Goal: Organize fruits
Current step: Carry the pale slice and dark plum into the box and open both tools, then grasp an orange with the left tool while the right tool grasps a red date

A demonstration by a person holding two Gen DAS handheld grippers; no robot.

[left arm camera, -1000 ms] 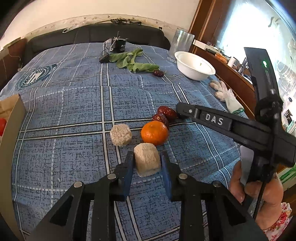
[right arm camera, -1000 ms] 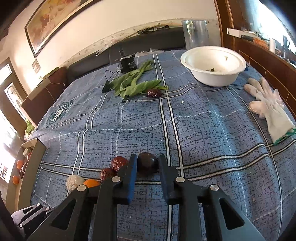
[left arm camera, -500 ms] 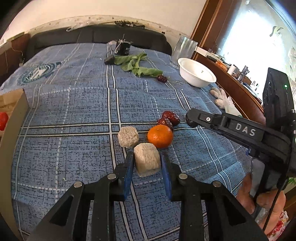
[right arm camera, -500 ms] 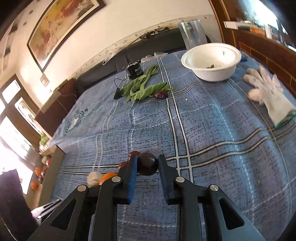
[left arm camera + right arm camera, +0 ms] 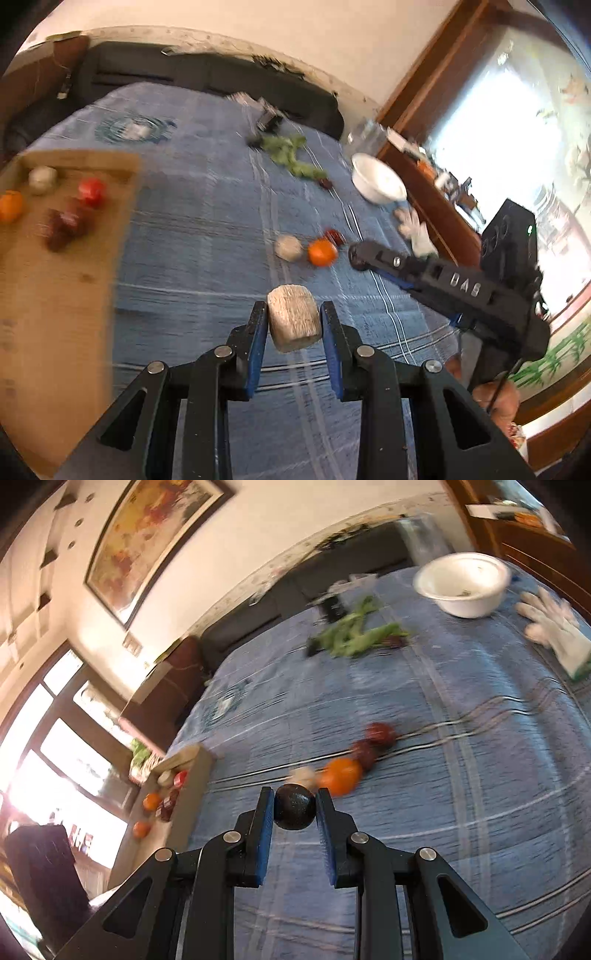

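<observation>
My left gripper (image 5: 293, 323) is shut on a beige cube-shaped fruit (image 5: 293, 317) and holds it above the blue plaid cloth (image 5: 207, 236). My right gripper (image 5: 294, 810) is shut on a dark round fruit (image 5: 294, 811), also lifted; it shows as a black arm in the left wrist view (image 5: 443, 284). On the cloth lie an orange (image 5: 322, 252), a second beige fruit (image 5: 288, 248) and dark red dates (image 5: 380, 734). A wooden tray (image 5: 55, 280) at the left holds several fruits, among them a red one (image 5: 91, 191) and an orange one (image 5: 9, 206).
A white bowl (image 5: 463, 583), green vegetables (image 5: 354, 635) with a lone date (image 5: 393, 640), a small black device (image 5: 269, 120), a glass jar (image 5: 365, 134) and a white glove (image 5: 550, 627) sit at the far and right side. A wooden ledge (image 5: 424, 192) borders the right.
Both grippers have lifted with their fruits and swung left; the wooden tray with fruits has come into view. The current frames are motion-blurred.
</observation>
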